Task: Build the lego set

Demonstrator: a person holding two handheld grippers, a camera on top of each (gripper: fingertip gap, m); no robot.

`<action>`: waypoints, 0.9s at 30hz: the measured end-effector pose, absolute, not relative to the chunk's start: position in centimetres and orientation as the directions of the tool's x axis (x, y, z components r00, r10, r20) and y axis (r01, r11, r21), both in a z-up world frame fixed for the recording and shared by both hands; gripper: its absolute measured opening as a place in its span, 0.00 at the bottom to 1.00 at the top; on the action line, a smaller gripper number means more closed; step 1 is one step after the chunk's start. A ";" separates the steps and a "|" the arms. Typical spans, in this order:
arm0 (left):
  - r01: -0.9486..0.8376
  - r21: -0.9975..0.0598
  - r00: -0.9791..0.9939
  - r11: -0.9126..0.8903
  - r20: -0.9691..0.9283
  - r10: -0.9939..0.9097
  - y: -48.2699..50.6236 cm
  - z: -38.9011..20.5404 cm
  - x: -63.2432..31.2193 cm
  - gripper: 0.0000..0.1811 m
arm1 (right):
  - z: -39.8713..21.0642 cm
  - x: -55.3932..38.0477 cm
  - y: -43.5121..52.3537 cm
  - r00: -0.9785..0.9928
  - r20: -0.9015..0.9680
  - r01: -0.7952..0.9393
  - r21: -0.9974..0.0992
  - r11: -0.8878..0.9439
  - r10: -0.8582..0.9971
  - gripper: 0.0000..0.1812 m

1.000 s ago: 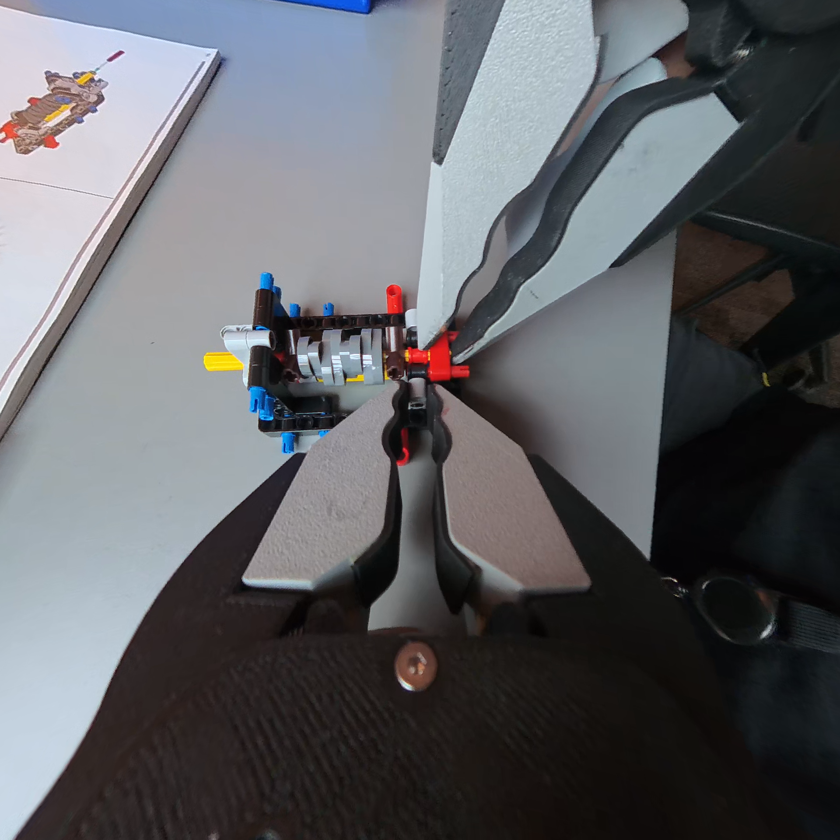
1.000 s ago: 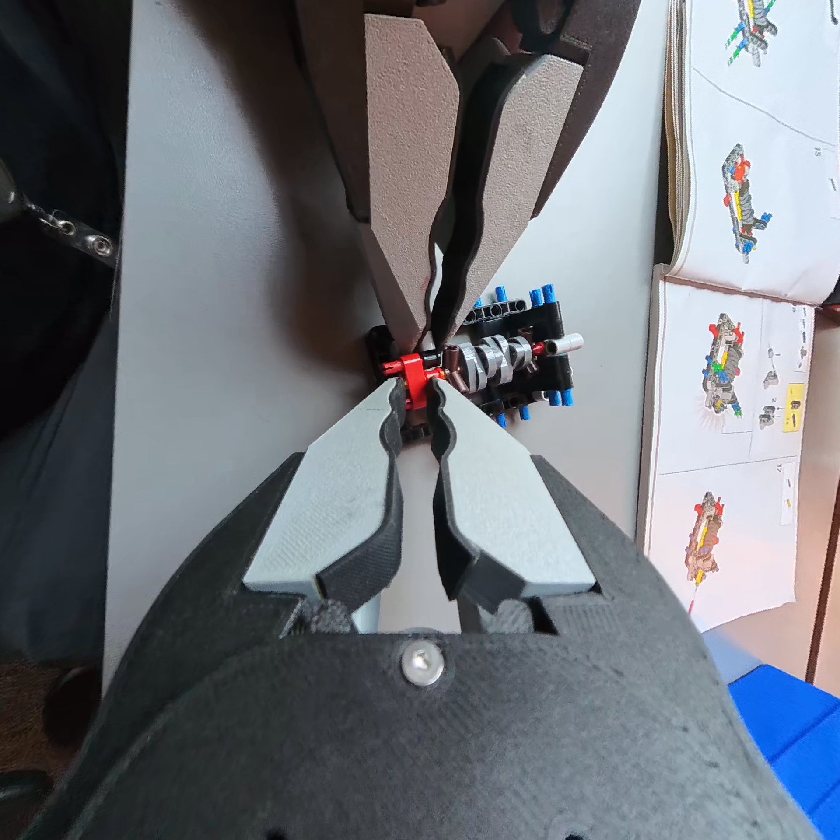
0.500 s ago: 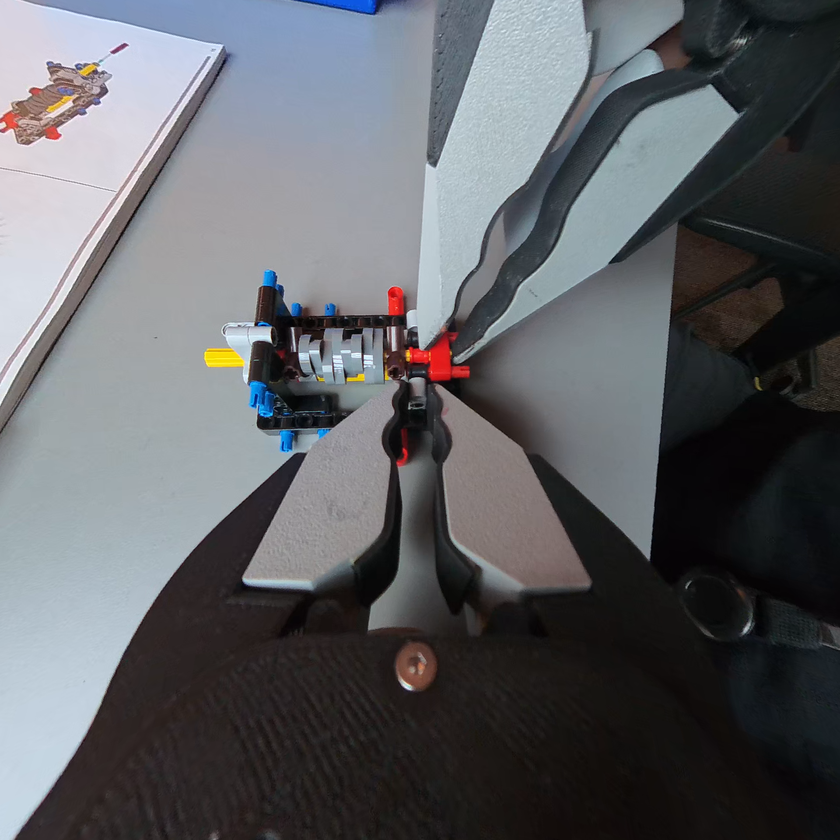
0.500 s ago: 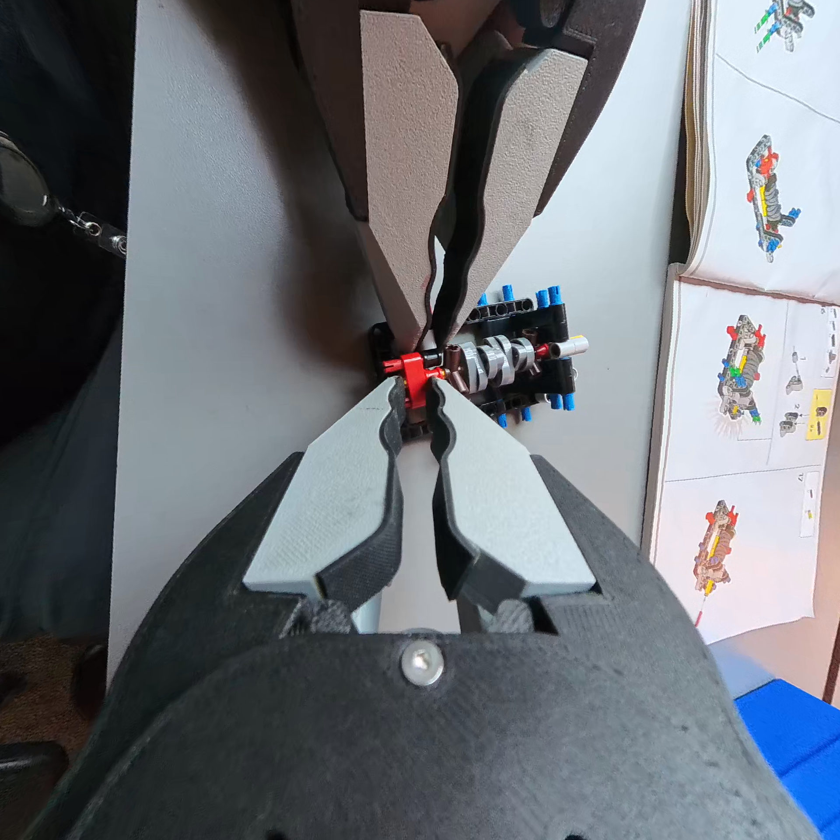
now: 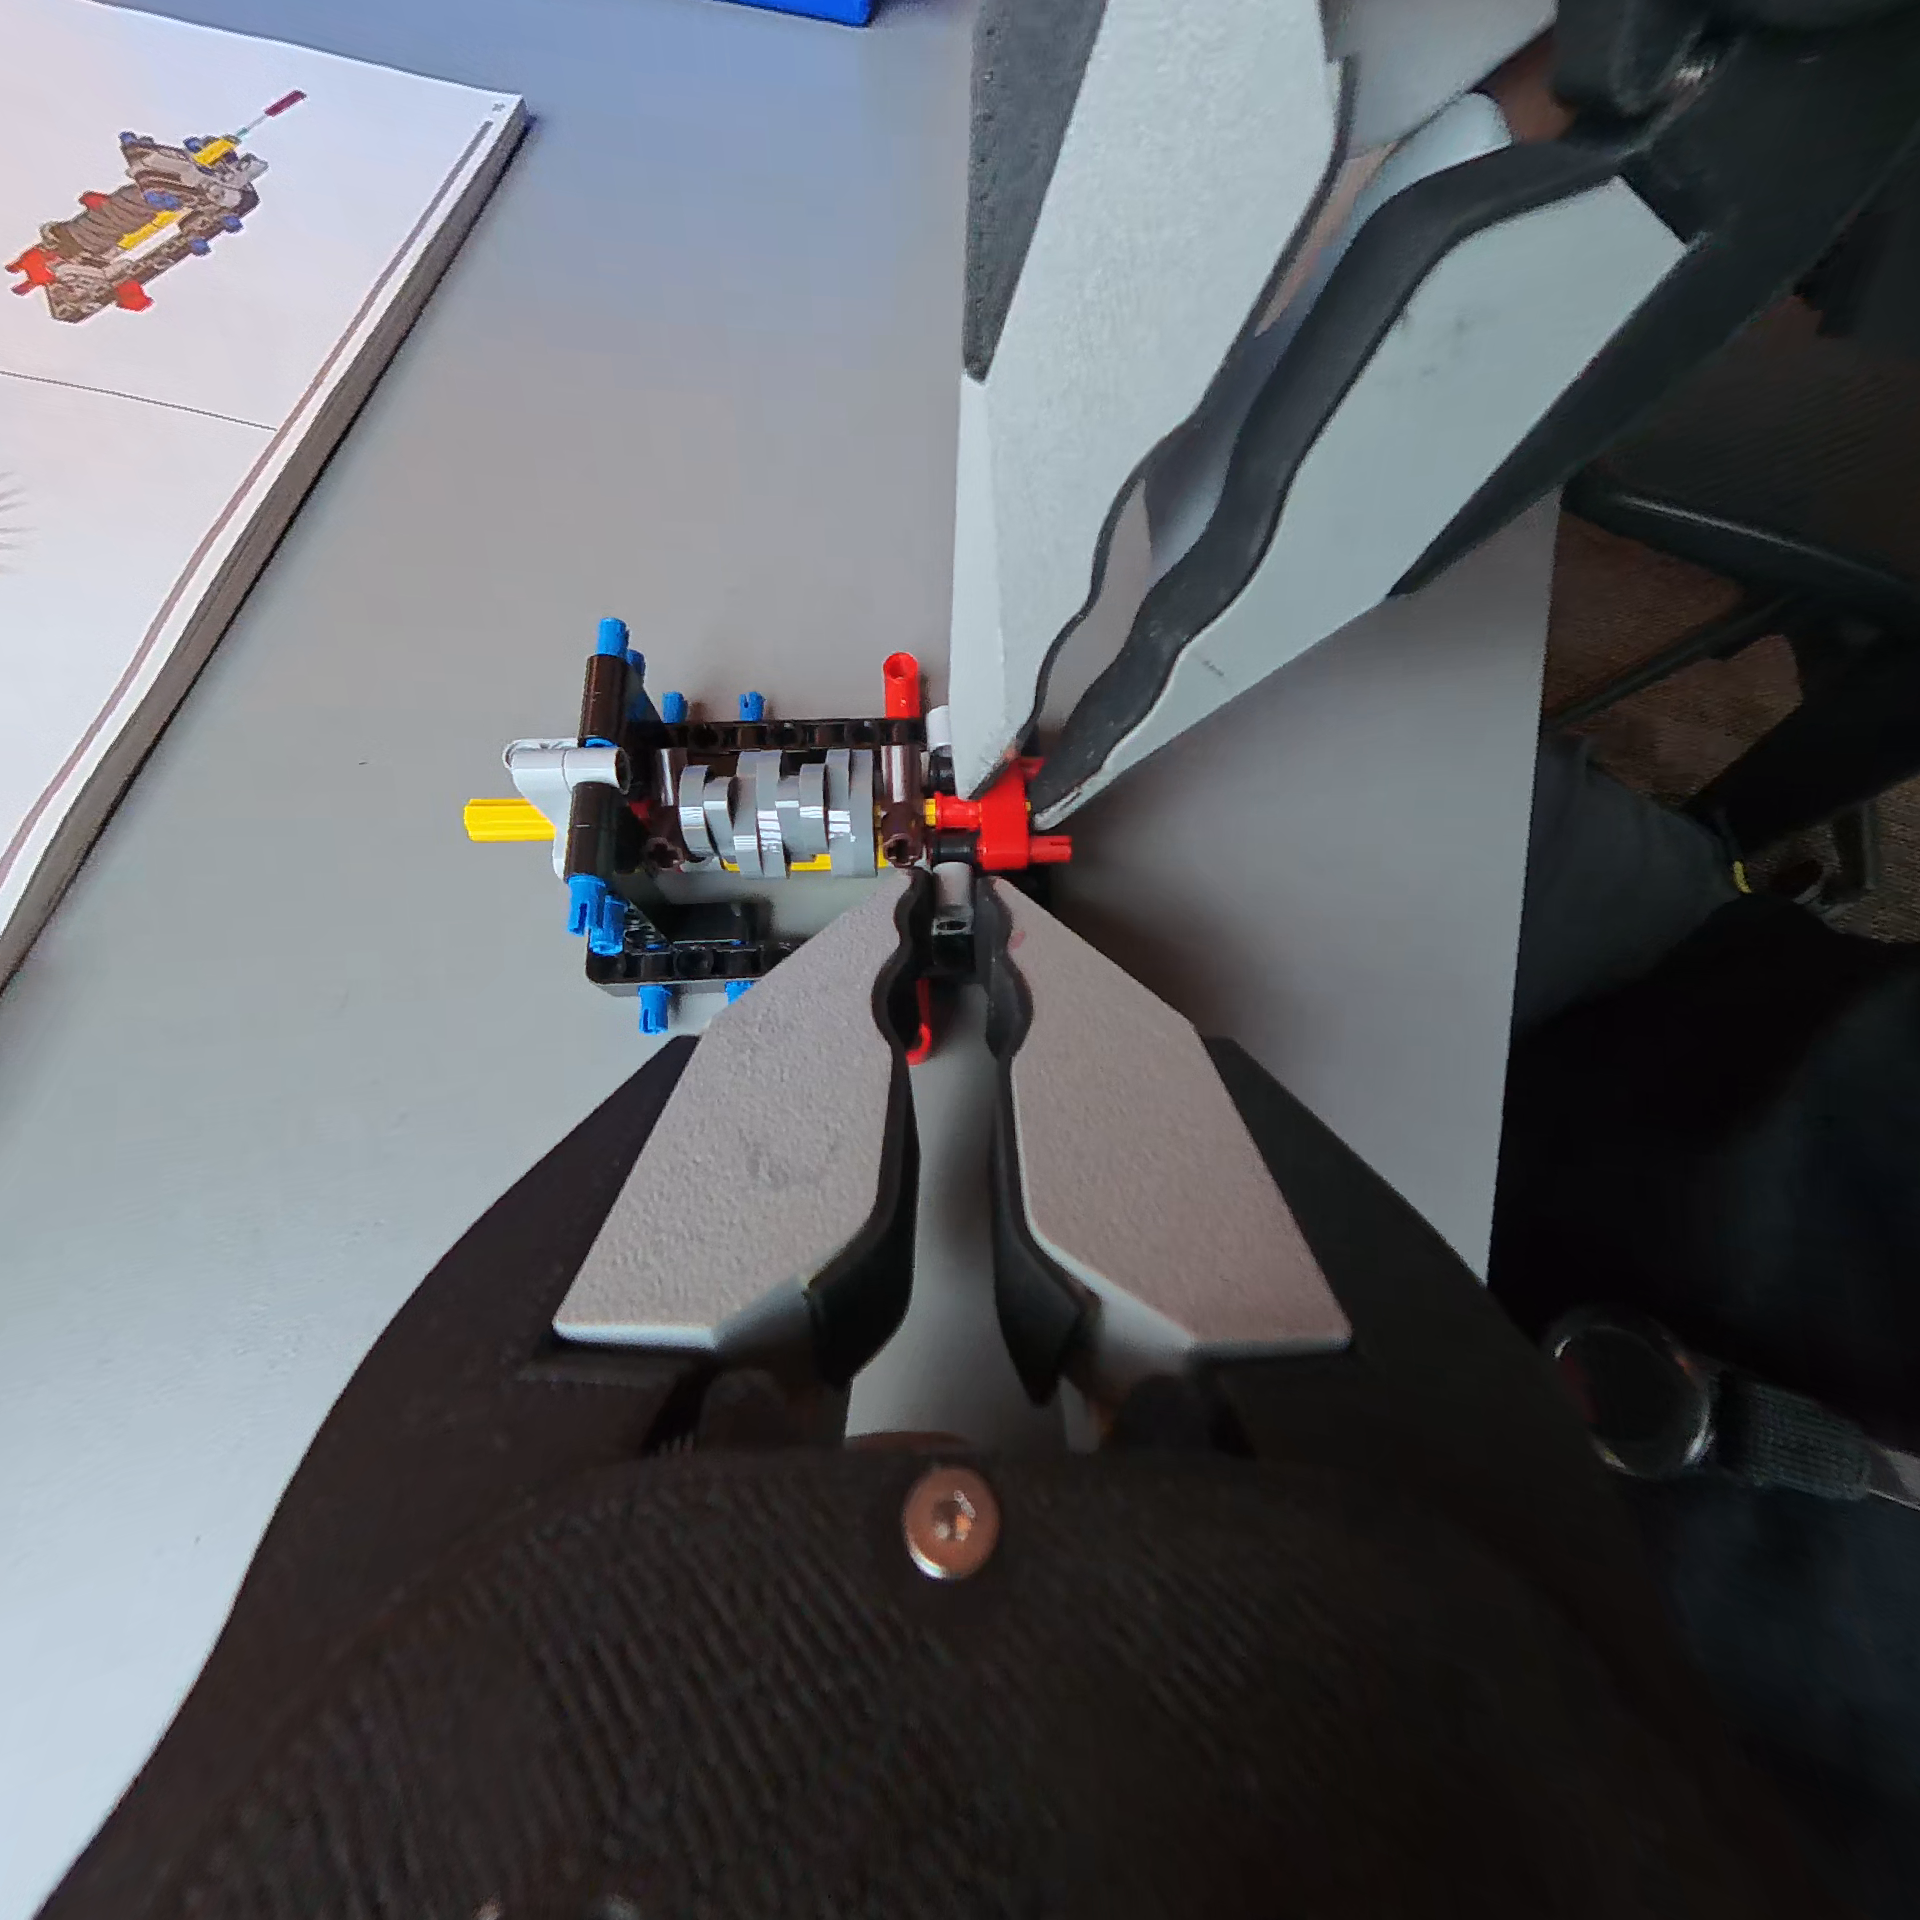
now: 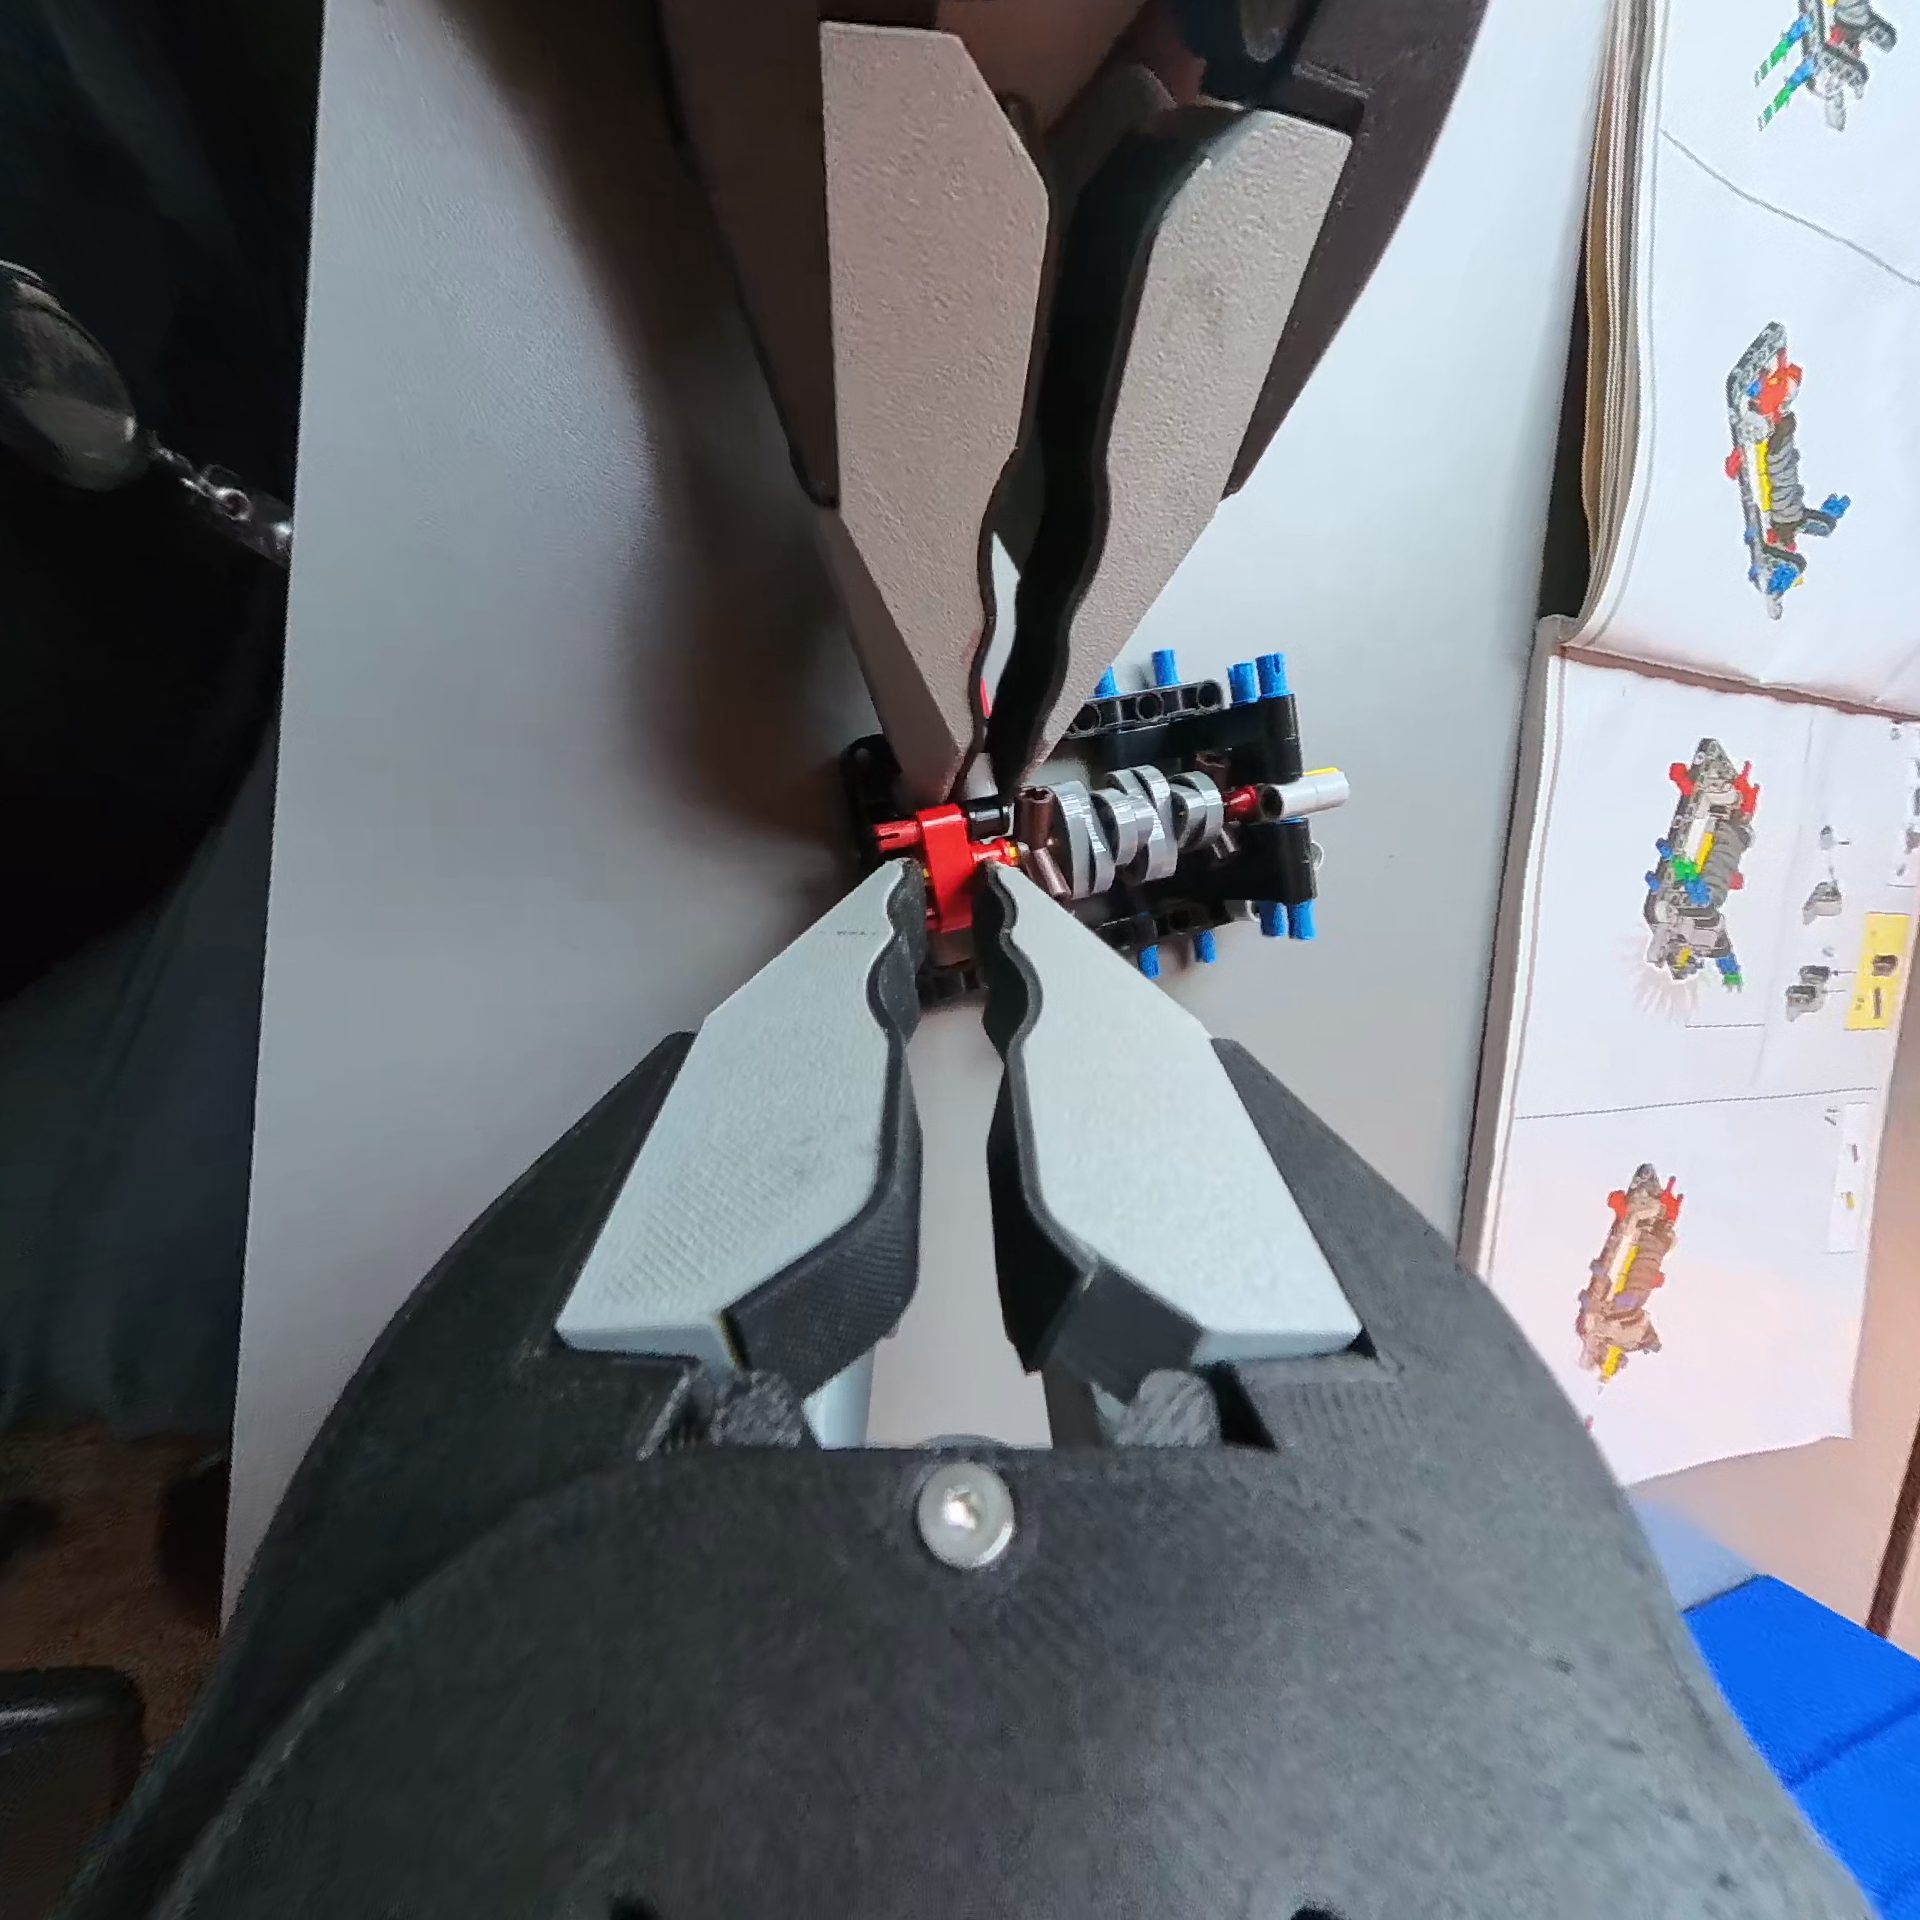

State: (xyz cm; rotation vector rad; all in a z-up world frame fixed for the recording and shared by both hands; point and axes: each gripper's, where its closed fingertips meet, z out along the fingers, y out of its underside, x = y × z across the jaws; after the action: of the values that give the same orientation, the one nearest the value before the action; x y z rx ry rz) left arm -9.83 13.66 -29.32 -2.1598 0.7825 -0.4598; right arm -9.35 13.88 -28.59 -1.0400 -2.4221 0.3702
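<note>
A small lego assembly (image 5: 748, 821) sits on a grey desk (image 5: 364, 1039) near its edge; it has a black beam frame, blue pins, a row of grey crank-like pieces along a central shaft, and a yellow axle (image 5: 504, 819) poking out at one end. At the other end is a red connector piece (image 6: 948, 852); the right gripper (image 6: 948, 883) meets the assembly there, its fingers (image 6: 800, 1049) closed on the red connector. In the left wrist view, the left gripper (image 5: 951, 914) comes in from the opposite side; its fingers (image 5: 774, 1091) are clamped on a small black and grey part of the frame just beside the red connector, with a red bit showing between them lower down. Each gripper appears in the other's view, their tips nearly touching over the same end of the model. An open instruction booklet (image 6: 1714, 935) lies on the desk just beyond the assembly; its pages carry coloured pictures of the model at several stages, and the small print is too tiny to read. A blue box corner (image 6: 1829, 1745) shows at the lower right of the right wrist view; no brand mark is legible anywhere.
</note>
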 end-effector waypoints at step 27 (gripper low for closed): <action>-0.300 -0.786 0.779 -0.541 0.125 -0.614 14.2 -28.9 -10.7 0.03 | -28.1 -10.4 14.1 -0.396 0.196 0.656 -0.624 0.425 0.897 0.04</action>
State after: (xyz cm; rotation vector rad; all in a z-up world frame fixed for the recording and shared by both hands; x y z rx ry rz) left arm -10.73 14.24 -28.94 -2.1662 0.6769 -0.5000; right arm -10.37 14.11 -28.07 -1.3091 -2.1732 0.6256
